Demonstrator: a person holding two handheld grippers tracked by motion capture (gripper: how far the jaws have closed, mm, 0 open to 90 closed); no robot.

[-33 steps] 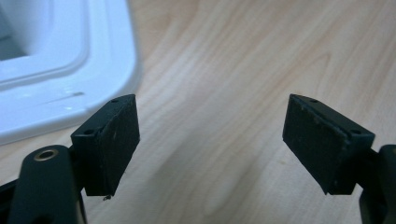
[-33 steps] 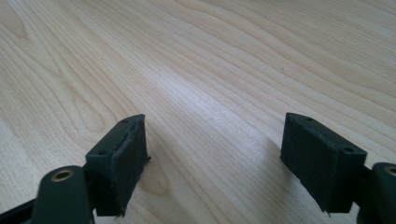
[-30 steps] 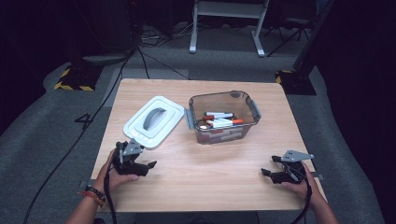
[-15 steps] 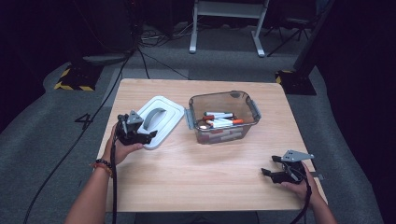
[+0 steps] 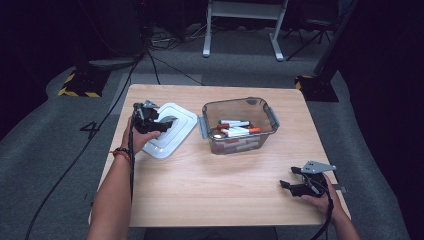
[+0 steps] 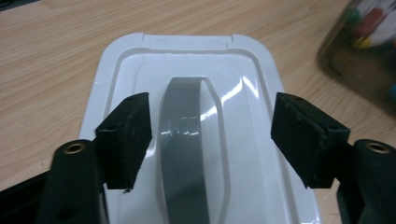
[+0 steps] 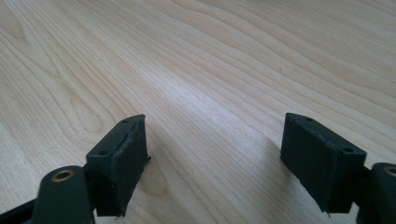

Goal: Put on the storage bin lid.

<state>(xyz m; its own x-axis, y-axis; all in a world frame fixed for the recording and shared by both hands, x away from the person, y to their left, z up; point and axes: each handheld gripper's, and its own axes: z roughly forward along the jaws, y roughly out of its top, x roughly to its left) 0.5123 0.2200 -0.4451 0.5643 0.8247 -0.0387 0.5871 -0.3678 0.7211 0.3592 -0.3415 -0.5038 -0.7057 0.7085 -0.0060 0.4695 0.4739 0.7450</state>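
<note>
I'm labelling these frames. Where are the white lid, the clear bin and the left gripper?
white lid [image 6: 243,154], left gripper view, glossy top.
clear bin [image 5: 271,116], high view, right rim.
left gripper [image 6: 210,135], left gripper view, between its fingers.

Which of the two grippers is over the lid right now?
The left gripper, open, its jaws either side of the grey handle on the white lid. The right gripper sits open over bare table, near the front right corner.

High view looks down over whole table. Left gripper view sits close over white lid, shared with high view. Right gripper view hugs bare tabletop.
</note>
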